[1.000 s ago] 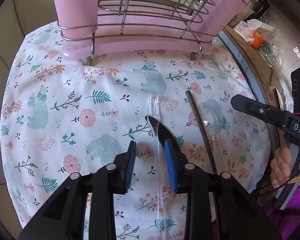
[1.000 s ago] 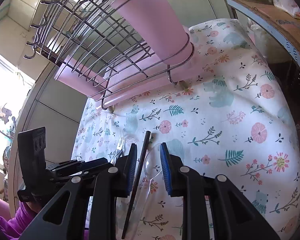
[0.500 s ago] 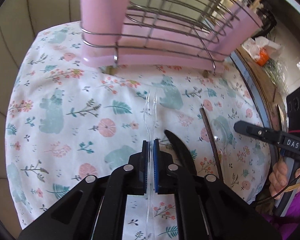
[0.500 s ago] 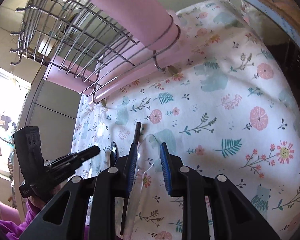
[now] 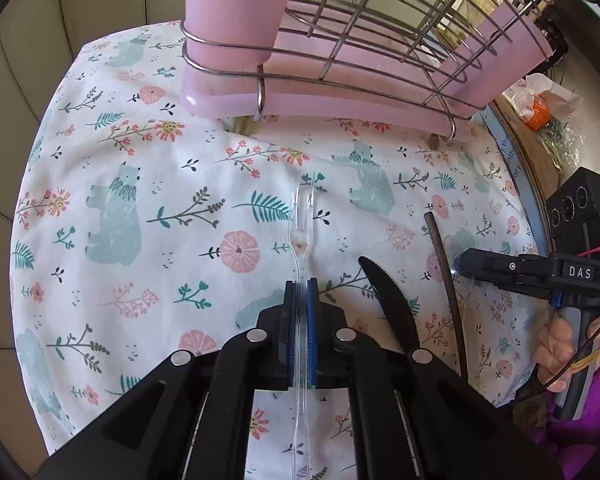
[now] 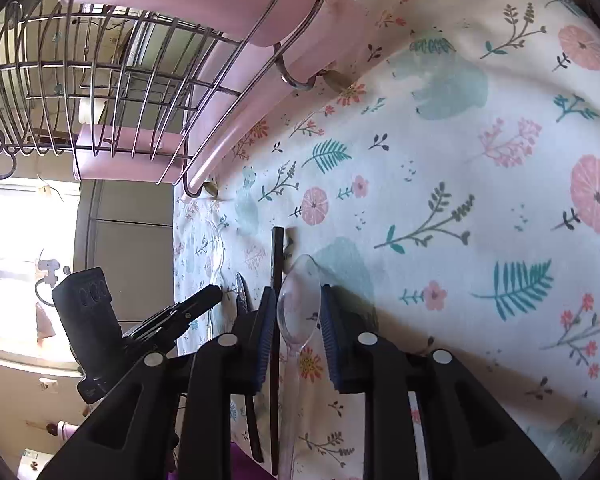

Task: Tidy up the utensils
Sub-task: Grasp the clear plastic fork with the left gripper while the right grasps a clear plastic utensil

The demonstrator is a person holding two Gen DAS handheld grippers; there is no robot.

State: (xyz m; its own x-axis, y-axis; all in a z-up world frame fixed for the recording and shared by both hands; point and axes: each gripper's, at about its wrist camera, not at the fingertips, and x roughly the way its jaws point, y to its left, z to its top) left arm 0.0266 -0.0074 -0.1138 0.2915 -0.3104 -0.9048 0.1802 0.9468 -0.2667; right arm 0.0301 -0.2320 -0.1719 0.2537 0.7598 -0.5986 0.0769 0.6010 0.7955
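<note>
The left gripper (image 5: 300, 308) is clamped flat on the handle of a clear plastic two-pronged fork (image 5: 305, 216), whose prongs point towards the far side of the floral and bear-printed white cloth (image 5: 132, 184); the fork lies on or just above the cloth, and which of the two I cannot tell. Just right of it lies a black plastic serrated knife (image 5: 392, 300), untouched; further right a thin dark brown chopstick (image 5: 446, 280) lies on the cloth, pointing away. The right gripper (image 6: 294, 320) straddles the bowl of a clear plastic spoon (image 6: 300, 304), its jaws closing, the blue pads (image 6: 327, 320) not yet pressing on the bowl as far as the right wrist view shows; the chopstick runs just beside its left pad. At the far edge of the cloth stands the wire dish rack with pink plastic cup and tray (image 5: 340, 48); whether anything is in the cup I cannot tell, since its inside is hidden. By my reading the task is at an early stage: four utensils are on or near the cloth and none visibly in the rack; the fork is gripped and ready to lift, the spoon about to be gripped; the knife and chopstick remain, and every piece has yet to be carried to the holder.
</note>
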